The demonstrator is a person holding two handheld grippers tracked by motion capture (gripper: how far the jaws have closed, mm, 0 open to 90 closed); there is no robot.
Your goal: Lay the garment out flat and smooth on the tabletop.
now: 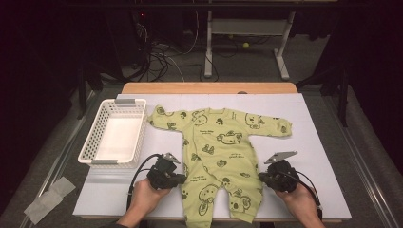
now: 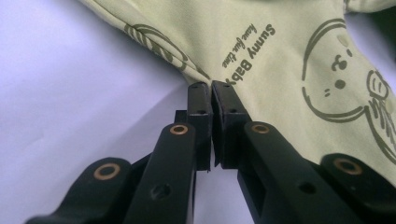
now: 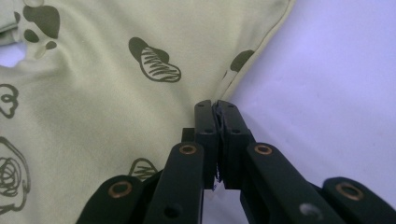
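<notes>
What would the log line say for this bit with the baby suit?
left gripper: shut on suit edge | right gripper: shut on suit edge | suit: flat on table | basket: beside suit

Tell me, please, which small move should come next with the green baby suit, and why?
Probably lift both pinched edges and carry them up toward the collar, folding the baby suit in half. The left gripper and right gripper are each shut on a side edge near the legs, and the suit lies flat.
</notes>
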